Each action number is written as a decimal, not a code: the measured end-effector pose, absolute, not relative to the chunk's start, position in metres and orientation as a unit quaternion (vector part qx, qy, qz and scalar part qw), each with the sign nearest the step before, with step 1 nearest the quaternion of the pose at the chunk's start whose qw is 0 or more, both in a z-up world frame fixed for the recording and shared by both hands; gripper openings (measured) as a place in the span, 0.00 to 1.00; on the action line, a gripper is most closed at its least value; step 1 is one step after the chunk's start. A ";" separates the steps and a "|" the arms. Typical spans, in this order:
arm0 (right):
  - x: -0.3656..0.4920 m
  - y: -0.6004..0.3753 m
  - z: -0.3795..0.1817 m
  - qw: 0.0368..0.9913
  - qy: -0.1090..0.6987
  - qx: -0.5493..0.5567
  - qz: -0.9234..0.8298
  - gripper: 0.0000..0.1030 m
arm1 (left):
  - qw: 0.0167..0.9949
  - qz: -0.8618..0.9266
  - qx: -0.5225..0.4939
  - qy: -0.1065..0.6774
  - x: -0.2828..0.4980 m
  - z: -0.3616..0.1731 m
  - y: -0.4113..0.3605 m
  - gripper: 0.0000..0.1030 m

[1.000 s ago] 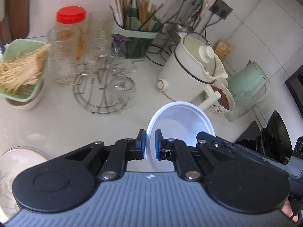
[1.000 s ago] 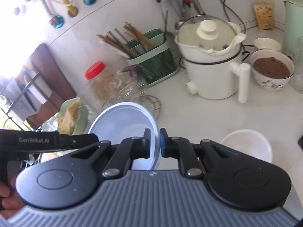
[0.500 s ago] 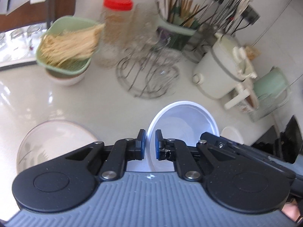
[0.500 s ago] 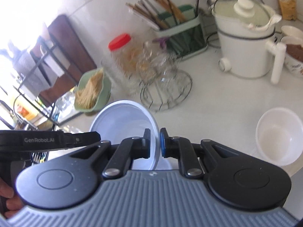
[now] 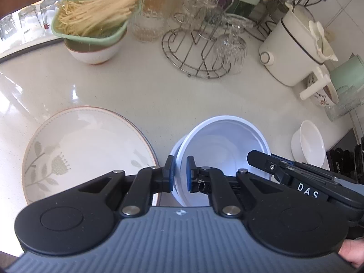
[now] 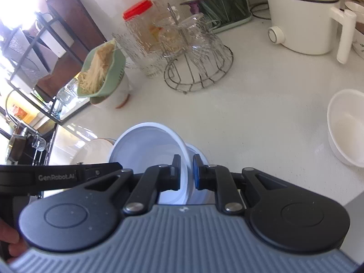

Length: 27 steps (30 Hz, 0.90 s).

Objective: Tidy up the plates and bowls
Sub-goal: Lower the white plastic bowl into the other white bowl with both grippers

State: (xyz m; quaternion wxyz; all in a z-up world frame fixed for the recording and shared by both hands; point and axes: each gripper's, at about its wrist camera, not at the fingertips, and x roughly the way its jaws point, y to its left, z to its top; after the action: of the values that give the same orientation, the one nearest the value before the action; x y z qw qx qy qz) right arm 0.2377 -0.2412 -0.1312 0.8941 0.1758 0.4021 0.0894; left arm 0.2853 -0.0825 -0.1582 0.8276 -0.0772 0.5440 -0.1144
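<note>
1. Kitchen worktop [image 5: 147, 95], pale and glossy, crowded along the back edge: green basket [image 5: 91, 13] of noodles on a bowl at the back left, wire rack [image 5: 198, 52] with glasses at mid back, white cooker [image 5: 293, 45] toward the back right.
2. Near the front left edge: patterned plate [image 5: 75, 150], lying flat and alone, not yet stacked with anything.
3. Just right of the plate, at the front middle: white bowl [image 5: 223, 150], tilted and carried by both claws. Appears to be two nested bowls, a second rim showing behind the first; hard to say for certain.
4. Left gripper [image 5: 179, 174]: nearly closed, pinching the bowl's near rim.
5. Right gripper [image 6: 186, 173]: likewise nearly closed, clamped on the opposite rim, one pad inside and one outside.
6. Toward the front right edge: small bowl [image 6: 348, 127], resting on its own, well apart from the held one.
7. Progress, judged: early to middle. Held bowl not yet set down; small bowl and plate left to group.
</note>
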 end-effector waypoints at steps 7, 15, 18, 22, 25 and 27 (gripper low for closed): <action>0.237 -0.240 -0.130 0.897 0.400 0.165 0.093 0.20 | 0.833 -0.098 -0.058 0.542 0.285 -0.152 -0.086 0.11; 0.228 -0.242 -0.113 0.909 0.370 0.168 0.091 0.33 | 0.844 -0.096 -0.064 0.523 0.279 -0.134 -0.083 0.14; 0.222 -0.244 -0.100 0.917 0.350 0.167 0.091 0.33 | 0.851 -0.105 -0.064 0.510 0.272 -0.121 -0.084 0.14; 0.213 -0.247 -0.083 0.929 0.323 0.157 0.087 0.33 | 0.860 -0.117 -0.076 0.491 0.265 -0.103 -0.085 0.14; 0.205 -0.252 -0.072 0.939 0.300 0.149 0.083 0.33 | 0.868 -0.122 -0.085 0.473 0.263 -0.090 -0.086 0.14; 0.200 -0.256 -0.067 0.944 0.287 0.146 0.075 0.33 | 0.872 -0.128 -0.084 0.464 0.262 -0.084 -0.088 0.14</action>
State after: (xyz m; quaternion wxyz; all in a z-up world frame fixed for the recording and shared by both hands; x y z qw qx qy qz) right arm 0.2002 -0.2560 -0.0667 0.9438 0.1459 0.2870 0.0747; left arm 0.2618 -0.0878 -0.0836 0.8724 -0.0842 0.4642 -0.1278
